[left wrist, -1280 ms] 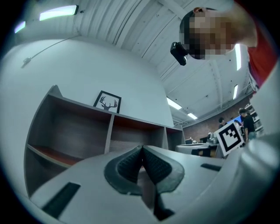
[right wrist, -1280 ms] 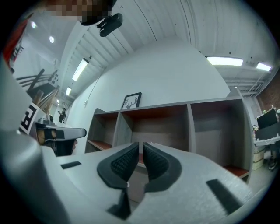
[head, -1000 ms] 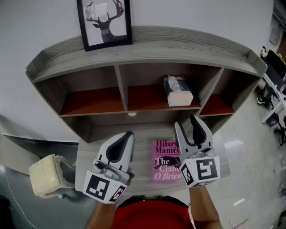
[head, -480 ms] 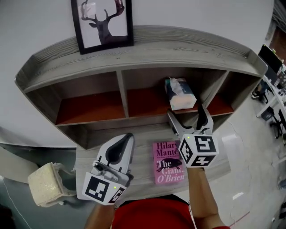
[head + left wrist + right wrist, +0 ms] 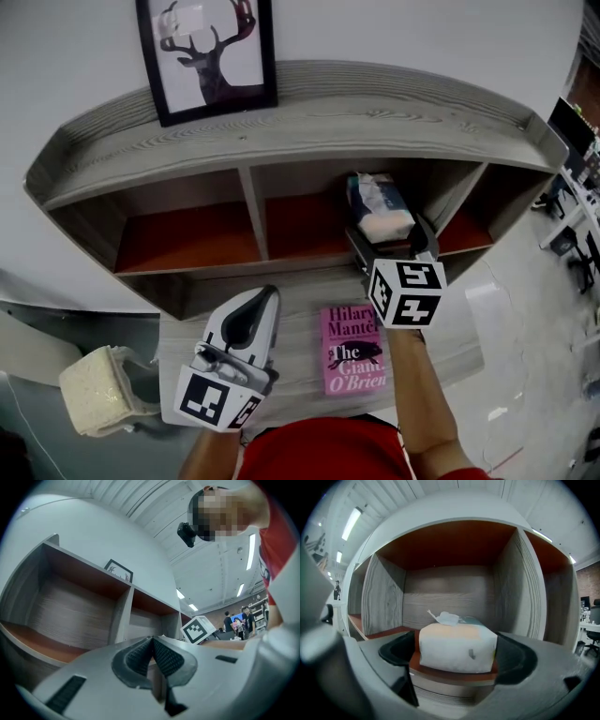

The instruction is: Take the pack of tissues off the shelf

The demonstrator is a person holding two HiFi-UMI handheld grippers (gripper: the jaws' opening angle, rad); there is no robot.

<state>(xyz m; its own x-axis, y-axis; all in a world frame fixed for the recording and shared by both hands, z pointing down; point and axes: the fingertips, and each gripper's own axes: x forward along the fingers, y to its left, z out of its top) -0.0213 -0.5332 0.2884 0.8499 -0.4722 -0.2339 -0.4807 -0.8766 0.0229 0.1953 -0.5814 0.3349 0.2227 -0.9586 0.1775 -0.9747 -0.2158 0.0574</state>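
Grey wood makes up the shelf (image 5: 309,111), and the pack of tissues (image 5: 457,646) sits on the red floor of its middle box, near the front edge and over to the right side. So the pack is not off the shelf yet.

The right gripper (image 5: 392,246) is right at the pack. Its jaws are opening wide, one on each side of the pack, and the pack sits between them. They do not squeeze it. I think the reaching part is done. What is left is to close on the pack, lift it, and pull it out of the box.

The left gripper (image 5: 251,319) waits low in front of the shelf. Its jaws are pressed together with nothing in them.

Some things are hard to see. In the head view, the marker cube on the right gripper covers the spot where the jaws meet the pack. In the right gripper view, the pads are very close to the sides of the pack, but I cannot tell if they touch it. The back of the pack is hidden. A small mark on its front is too blurry to read.
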